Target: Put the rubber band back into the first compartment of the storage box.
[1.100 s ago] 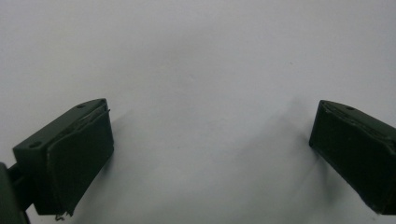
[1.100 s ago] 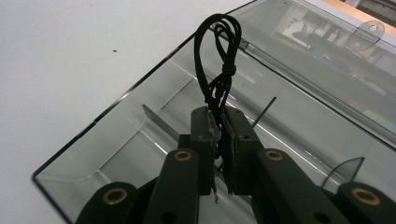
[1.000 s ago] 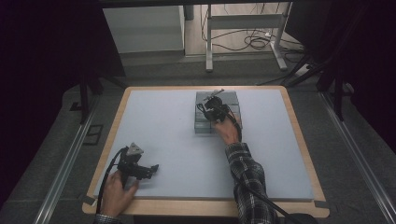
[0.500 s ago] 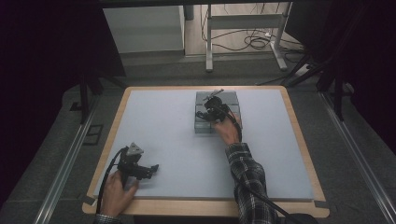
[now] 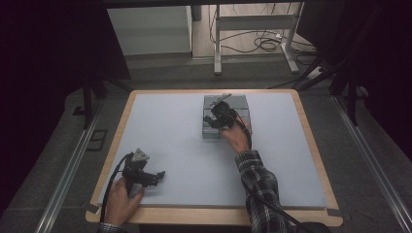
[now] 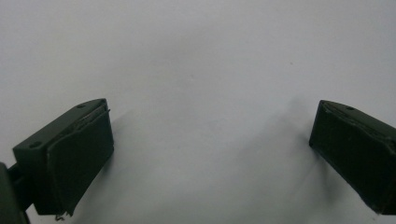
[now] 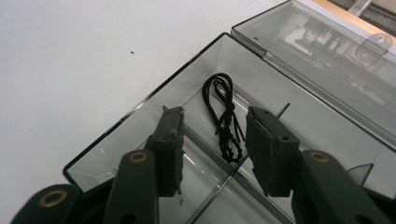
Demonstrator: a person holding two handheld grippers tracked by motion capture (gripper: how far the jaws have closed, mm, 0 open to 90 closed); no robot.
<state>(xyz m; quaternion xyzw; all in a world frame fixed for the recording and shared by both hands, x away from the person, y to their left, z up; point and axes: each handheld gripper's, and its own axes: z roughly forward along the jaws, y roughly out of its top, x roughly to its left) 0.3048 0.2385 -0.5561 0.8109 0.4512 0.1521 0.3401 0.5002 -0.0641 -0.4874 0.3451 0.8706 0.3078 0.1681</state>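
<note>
Pale grey matting covers the wood-rimmed surface (image 5: 160, 121), with dark floor all around it. Toward the far edge, slightly right of centre, sits a clear plastic compartment box (image 7: 140, 121), its lid (image 7: 327, 51) swung open and lying flat on the far side. A knotted black cord (image 7: 225, 116) lies in one compartment, against a divider. The right hand-held gripper (image 7: 212, 140) hangs just above the box, jaws parted on either side of the cord and grasping nothing; the stance suggests it is lined up to pick the cord up. The box walls and dividers leave it little sideways room. The left hand-held gripper (image 5: 145, 174) rests near the near left corner, jaws spread wide and empty, well apart from the box, with bare surface around it.
</note>
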